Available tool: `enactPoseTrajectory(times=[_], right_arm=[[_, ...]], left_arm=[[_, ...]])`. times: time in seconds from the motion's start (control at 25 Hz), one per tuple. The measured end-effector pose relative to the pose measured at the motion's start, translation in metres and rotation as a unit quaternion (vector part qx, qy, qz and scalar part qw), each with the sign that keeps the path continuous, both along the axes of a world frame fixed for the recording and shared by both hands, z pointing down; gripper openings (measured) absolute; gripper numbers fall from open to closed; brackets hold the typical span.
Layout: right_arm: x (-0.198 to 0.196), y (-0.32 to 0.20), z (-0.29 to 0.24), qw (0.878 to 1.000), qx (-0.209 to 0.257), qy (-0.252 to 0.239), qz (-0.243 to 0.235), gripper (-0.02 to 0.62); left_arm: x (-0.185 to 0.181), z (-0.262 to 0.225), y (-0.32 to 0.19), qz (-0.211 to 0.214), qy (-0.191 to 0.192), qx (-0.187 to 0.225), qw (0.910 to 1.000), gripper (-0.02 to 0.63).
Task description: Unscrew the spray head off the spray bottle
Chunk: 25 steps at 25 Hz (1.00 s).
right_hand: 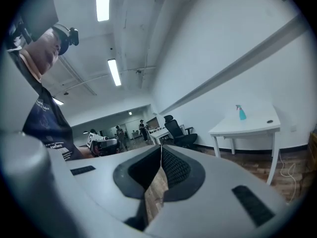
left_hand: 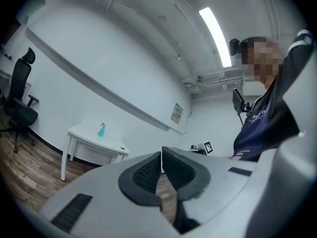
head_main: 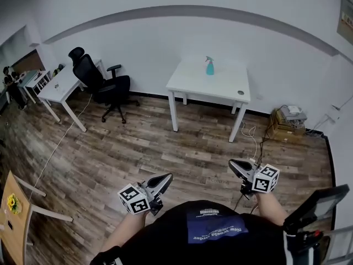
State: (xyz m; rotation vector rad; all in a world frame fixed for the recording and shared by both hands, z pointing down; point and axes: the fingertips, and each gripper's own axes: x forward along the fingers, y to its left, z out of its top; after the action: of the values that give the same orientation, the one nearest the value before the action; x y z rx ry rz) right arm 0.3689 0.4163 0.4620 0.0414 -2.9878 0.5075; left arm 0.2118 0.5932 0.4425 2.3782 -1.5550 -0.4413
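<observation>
While both grippers hang low near the person's waist, the bottle (head_main: 209, 66) stands upright well away across the room, on the white table (head_main: 194, 83) against the far wall. It is teal with its spray head (head_main: 208, 58) on top, and sits toward the back of the tabletop, nothing touching it.

I see the left gripper (head_main: 165, 178) over the wood floor (head_main: 165, 148), its marker cube toward the body, and its own view shows the ribbed pads pressed together with nothing between them. The right gripper (head_main: 233, 163) sits at about the same height on the other side; its pads also meet at the tips and hold nothing. Both point roughly toward the table.

A black office chair (head_main: 102, 83) stands left of the table, beside a second white desk (head_main: 58, 87). Cardboard boxes (head_main: 287, 127) lie on the floor by the wall to the table's right, with cables trailing near them.
</observation>
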Motion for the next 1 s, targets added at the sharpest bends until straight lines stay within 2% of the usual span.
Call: enactPoseTrajectory(times=[0.16, 0.32, 0.52, 0.76, 0.88, 1.0], right_arm=[[0.004, -0.056, -0.003, 1.0, -0.014, -0.01, -0.007, -0.002], [0.014, -0.098, 0.008, 1.0, -0.025, -0.013, -0.011, -0.002], [0.015, -0.138, 0.021, 0.999, -0.036, -0.013, 0.002, -0.002], [0.004, -0.169, 0.039, 0.998, -0.047, 0.005, 0.043, -0.002], [-0.02, -0.179, 0.039, 0.997, -0.043, 0.01, 0.064, -0.002], [-0.058, -0.194, 0.027, 0.996, -0.035, 0.01, 0.087, -0.002]], left_arm=[[0.014, -0.012, -0.049, -0.013, 0.008, 0.002, 0.9999, 0.011], [0.025, -0.007, -0.085, -0.02, 0.011, -0.016, 0.9996, 0.011], [0.022, 0.003, -0.125, -0.007, 0.013, -0.031, 0.9994, 0.011], [-0.008, 0.019, -0.166, 0.022, 0.035, -0.034, 0.9986, 0.011], [-0.033, 0.025, -0.181, 0.052, 0.04, -0.036, 0.9972, 0.011], [-0.077, 0.02, -0.202, 0.076, 0.044, -0.027, 0.9958, 0.011]])
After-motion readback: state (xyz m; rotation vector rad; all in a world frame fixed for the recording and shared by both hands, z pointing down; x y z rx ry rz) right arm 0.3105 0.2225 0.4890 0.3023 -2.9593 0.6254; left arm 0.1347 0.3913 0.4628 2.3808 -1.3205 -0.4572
